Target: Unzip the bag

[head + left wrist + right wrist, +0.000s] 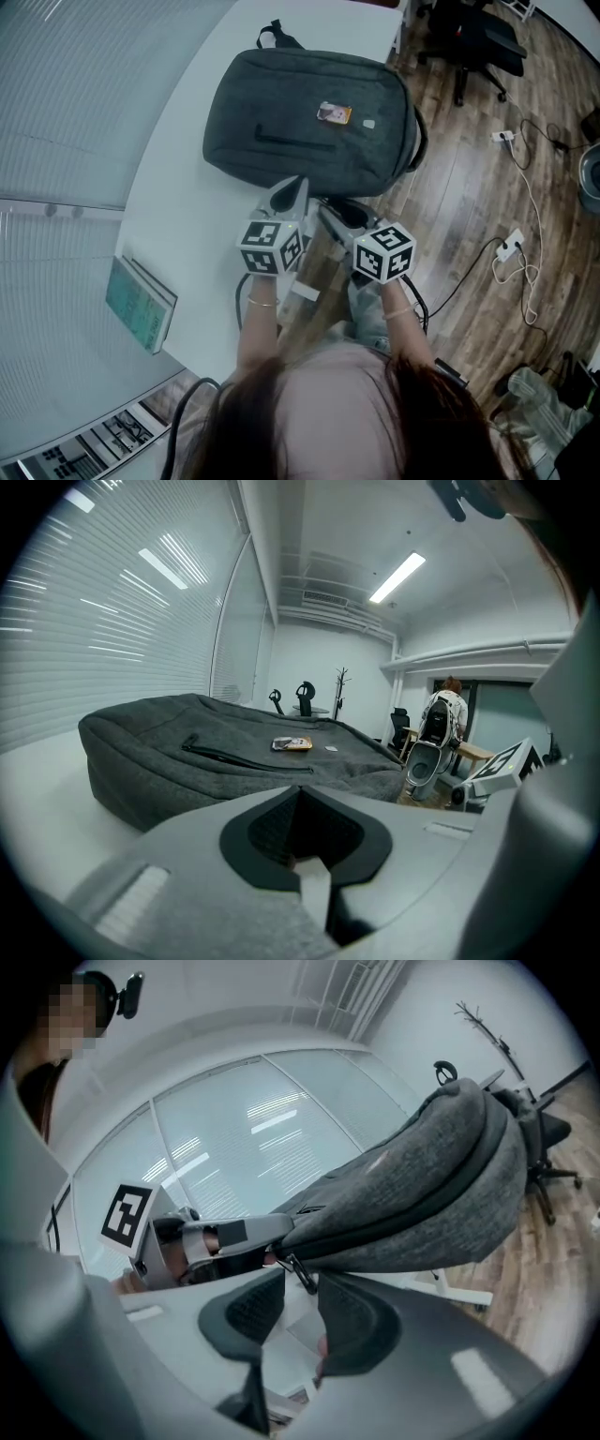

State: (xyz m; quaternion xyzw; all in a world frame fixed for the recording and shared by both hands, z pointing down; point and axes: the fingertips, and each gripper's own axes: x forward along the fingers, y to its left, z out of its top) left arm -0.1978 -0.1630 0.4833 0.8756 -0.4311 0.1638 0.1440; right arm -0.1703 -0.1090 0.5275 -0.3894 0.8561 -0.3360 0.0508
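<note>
We judge the bag (422, 1185) still zipped; our right tool (298, 1290) gapes, zipper pull (302, 1277) dangling ungripped between its tips; left tool (300, 794) closed.

An office: swivel chair (478, 42), white desk (183, 202), blinded glass partition (56, 103), ceiling strip light (398, 577).

Teal book (141, 305) on white table (178, 220); office chair (478, 42)

Bag (300, 117) dark grey; small tag (334, 113) on it orange-yellow
Bench (178, 216) white
Book (141, 304) teal
Floor (469, 187) brown wood planks
Left tongs (292, 187), right tongs (328, 212) light grey; pads (246, 1312) black, cross-hatched
Marker cubes (272, 246) white with black square pattern
</note>
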